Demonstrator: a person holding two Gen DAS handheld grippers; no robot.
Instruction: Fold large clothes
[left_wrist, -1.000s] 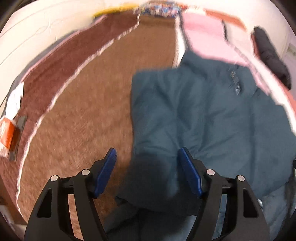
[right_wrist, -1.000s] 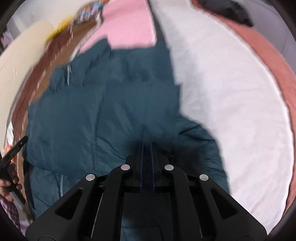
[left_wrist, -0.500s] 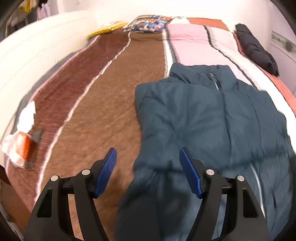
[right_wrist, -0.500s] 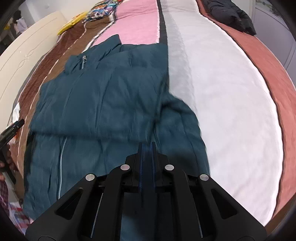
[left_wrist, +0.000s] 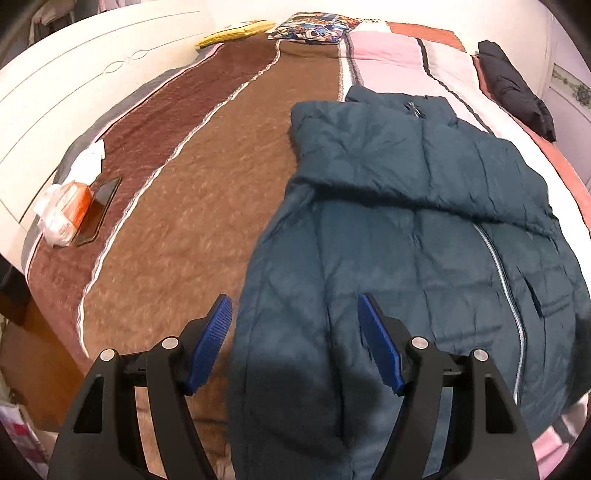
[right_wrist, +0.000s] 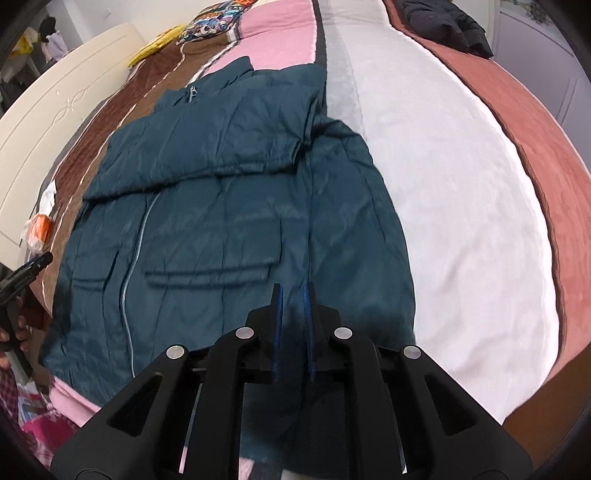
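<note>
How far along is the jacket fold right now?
Done: both sleeves look folded in across the chest of the teal jacket, which lies zipped on the bed. In hand: nothing. The left gripper is open above the hem; the right gripper is nearly closed with a narrow gap, apparently empty. Left: folding the body, likely hem up toward the collar.
</note>
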